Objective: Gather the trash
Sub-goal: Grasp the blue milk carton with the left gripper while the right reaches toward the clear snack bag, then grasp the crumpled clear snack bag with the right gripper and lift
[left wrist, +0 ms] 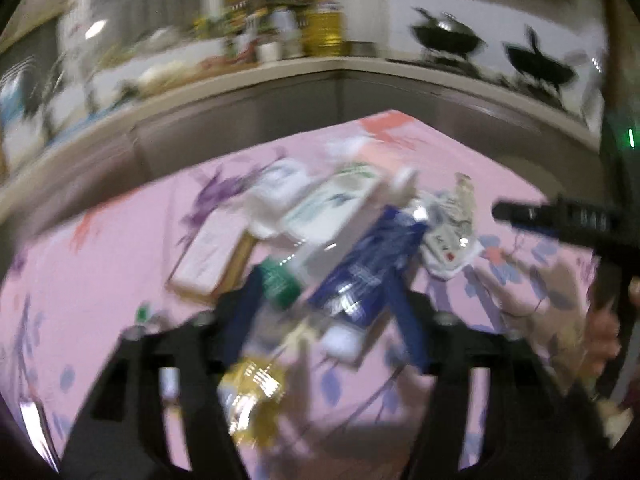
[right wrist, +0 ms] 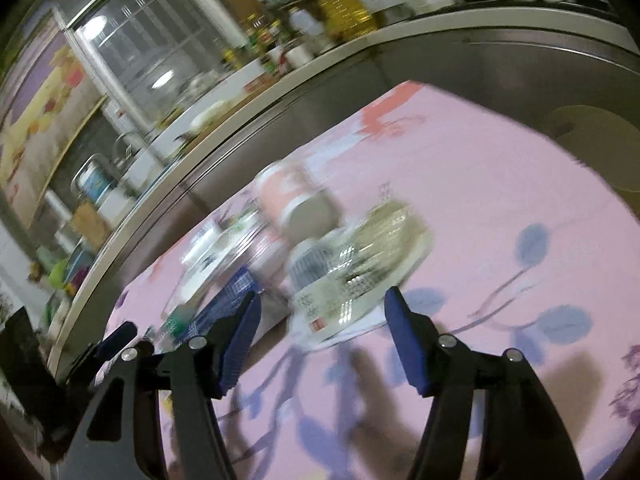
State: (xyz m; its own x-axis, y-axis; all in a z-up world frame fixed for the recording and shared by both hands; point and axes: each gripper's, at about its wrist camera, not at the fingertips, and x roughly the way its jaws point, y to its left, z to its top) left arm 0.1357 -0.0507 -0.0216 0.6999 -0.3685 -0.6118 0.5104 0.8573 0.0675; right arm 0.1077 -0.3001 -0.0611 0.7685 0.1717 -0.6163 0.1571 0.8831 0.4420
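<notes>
Hovering over a heap of trash on a pink floral cloth [left wrist: 100, 248], the left gripper [left wrist: 324, 300] has its fingers spread wide with nothing between them, aimed toward a blue wrapper [left wrist: 368, 264], seemingly lining up a grab. The right gripper [right wrist: 320, 328], also wide open and empty, faces a clear packet [right wrist: 352, 280] beside a pink can [right wrist: 292, 196]. Both views are blurred.
</notes>
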